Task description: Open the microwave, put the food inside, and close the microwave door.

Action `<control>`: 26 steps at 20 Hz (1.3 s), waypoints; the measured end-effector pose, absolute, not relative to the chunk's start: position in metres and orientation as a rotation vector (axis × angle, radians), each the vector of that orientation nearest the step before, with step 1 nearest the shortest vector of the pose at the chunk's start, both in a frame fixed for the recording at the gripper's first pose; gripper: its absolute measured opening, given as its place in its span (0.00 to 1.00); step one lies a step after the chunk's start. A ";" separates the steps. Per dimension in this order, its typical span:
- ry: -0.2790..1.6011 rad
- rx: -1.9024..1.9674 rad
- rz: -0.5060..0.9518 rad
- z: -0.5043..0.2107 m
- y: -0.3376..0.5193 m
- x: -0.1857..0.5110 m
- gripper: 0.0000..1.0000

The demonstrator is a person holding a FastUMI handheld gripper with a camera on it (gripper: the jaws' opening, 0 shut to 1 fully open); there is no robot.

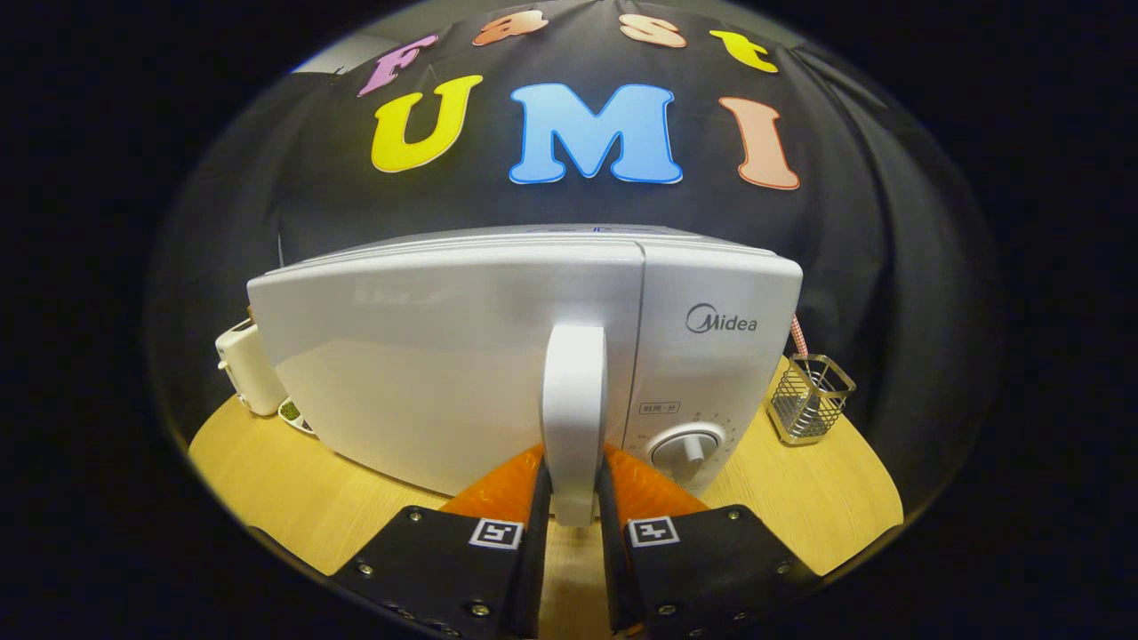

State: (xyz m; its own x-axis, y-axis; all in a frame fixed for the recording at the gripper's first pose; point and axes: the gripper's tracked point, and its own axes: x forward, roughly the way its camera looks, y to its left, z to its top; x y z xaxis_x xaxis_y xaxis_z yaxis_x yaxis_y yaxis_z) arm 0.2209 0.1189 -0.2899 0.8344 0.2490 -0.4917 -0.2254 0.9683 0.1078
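Note:
A white microwave (427, 356) stands on the wooden table (293, 498), filling the space just ahead of me. Its door looks flush with the body. The tall white door handle (574, 400) runs down between my fingers. My gripper (574, 484) is shut on the lower part of that handle, one finger pressing on each side. A round dial (686, 449) sits on the control panel to the right of the handle. The food is hidden from me.
A white toaster (247, 366) stands left of the microwave, with a small patterned dish (295, 416) beside it. A wire mesh holder (809, 398) sits on the table to the microwave's right. The black cloth wall hangs close behind.

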 end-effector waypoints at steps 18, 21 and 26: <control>0.618 0.007 0.273 -0.287 0.115 0.213 0.12; 0.600 -0.047 0.269 -0.285 0.115 0.211 0.05; 0.578 -0.091 0.266 -0.284 0.115 0.209 0.05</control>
